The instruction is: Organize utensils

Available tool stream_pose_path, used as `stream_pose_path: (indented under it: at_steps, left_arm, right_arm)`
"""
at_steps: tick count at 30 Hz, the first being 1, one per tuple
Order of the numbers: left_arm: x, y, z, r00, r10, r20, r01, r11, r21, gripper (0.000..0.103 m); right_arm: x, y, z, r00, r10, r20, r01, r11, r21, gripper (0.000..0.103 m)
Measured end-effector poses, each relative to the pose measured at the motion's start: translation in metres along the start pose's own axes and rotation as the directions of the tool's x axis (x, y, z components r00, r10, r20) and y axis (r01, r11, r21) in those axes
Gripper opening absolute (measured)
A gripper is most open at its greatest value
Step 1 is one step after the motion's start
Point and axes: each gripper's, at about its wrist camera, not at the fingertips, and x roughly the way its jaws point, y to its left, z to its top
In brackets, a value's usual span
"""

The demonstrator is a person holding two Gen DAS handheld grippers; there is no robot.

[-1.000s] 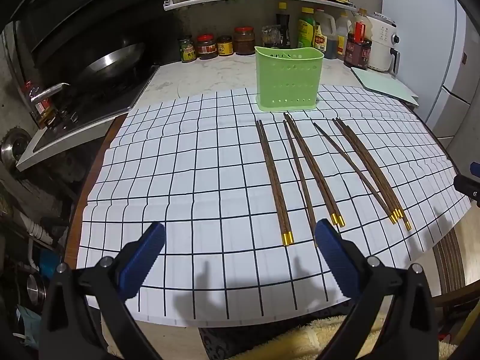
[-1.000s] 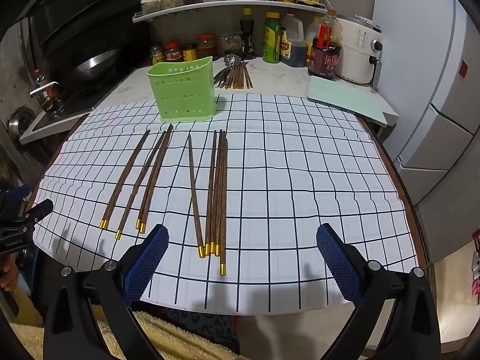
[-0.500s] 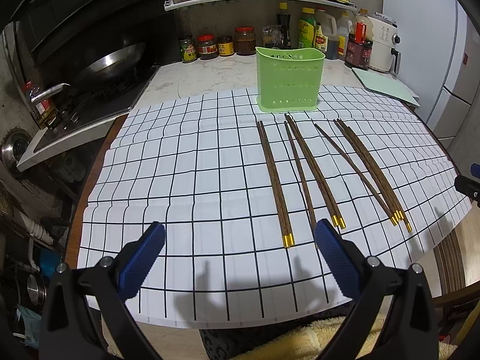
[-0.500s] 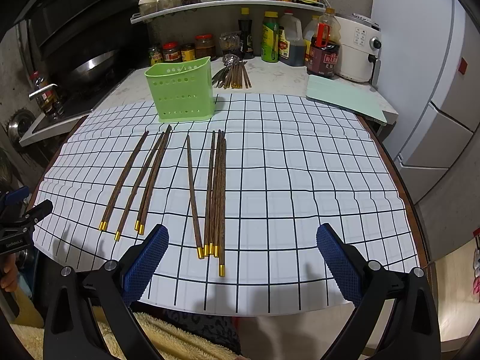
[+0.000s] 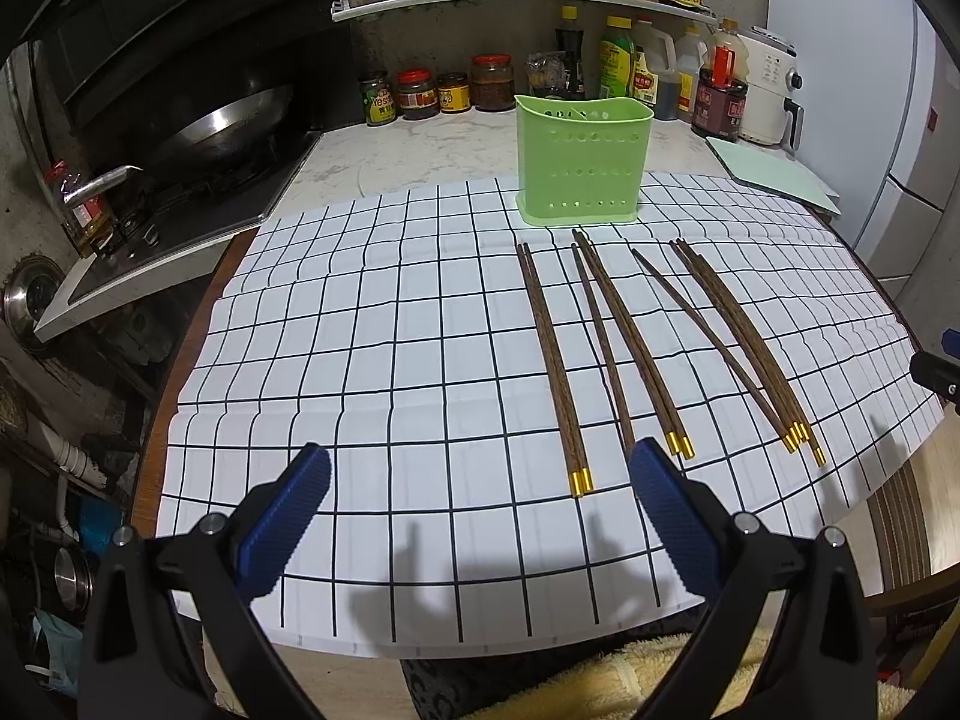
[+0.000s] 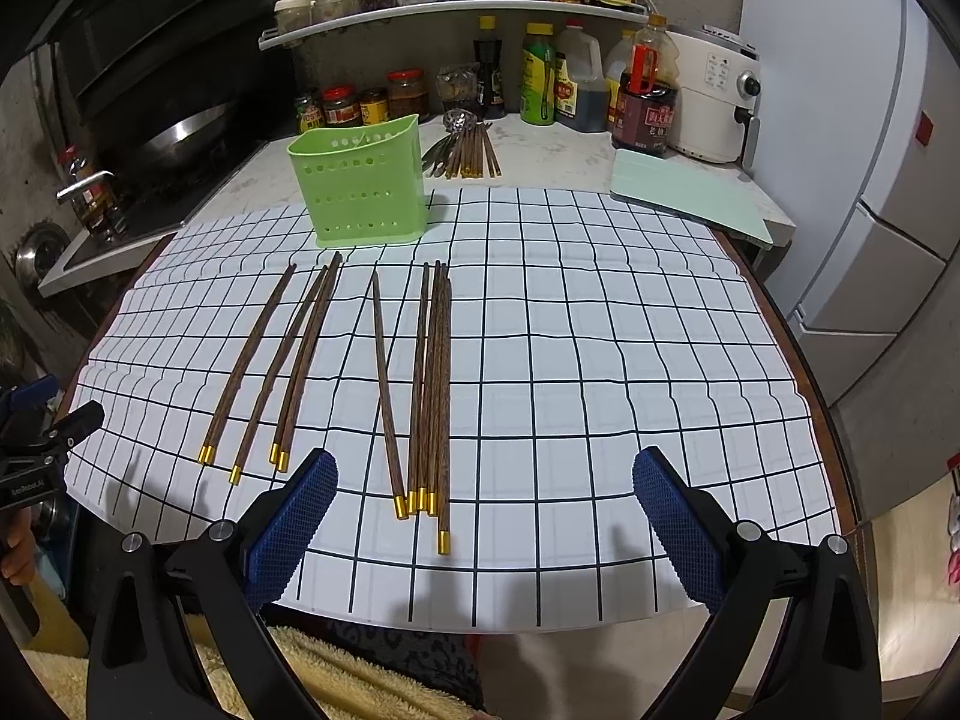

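Observation:
Several dark wooden chopsticks with gold tips (image 5: 552,360) (image 6: 429,384) lie side by side on a white checked cloth (image 5: 360,360) (image 6: 600,360), tips toward me. A green perforated utensil holder (image 5: 583,165) (image 6: 363,186) stands upright at the cloth's far edge. My left gripper (image 5: 477,516) is open and empty above the cloth's near edge, left of the chopsticks' gold ends. My right gripper (image 6: 483,516) is open and empty above the near edge, just behind the right-hand bundle's gold tips.
More chopsticks and spoons (image 6: 462,150) lie on the counter behind the holder. Jars and bottles (image 5: 456,90) line the back wall. A wok (image 5: 222,132) sits on the stove at left. A pale green board (image 6: 684,198) and white appliance (image 6: 711,96) stand at right.
Both grippers have edged slightly forward toward the table; the view of the chopsticks and holder has shifted a little. Nothing was grasped.

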Motion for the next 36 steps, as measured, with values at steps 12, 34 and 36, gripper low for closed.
stream_pose_path:
  at_steps: [12, 34, 36]
  left_arm:
    - [-0.0018, 0.0022, 0.0003, 1.000, 0.002, 0.002, -0.002, 1.000, -0.003, 0.097]
    - [-0.0008, 0.0033, -0.0008, 1.000, 0.004, 0.002, -0.004, 1.000, -0.003, 0.097]
    - [-0.0006, 0.0040, -0.0011, 1.000, 0.005, 0.001, -0.005, 1.000, -0.005, 0.097]
  right_arm:
    - [-0.0012, 0.0024, 0.0025, 1.000, -0.006, 0.001, 0.006, 1.000, 0.001, 0.097]
    - [-0.0012, 0.0017, 0.0026, 1.000, -0.008, -0.003, 0.008, 1.000, 0.005, 0.097]
    - [-0.0007, 0.0004, 0.0032, 1.000, -0.008, -0.005, 0.008, 1.000, 0.007, 0.097]
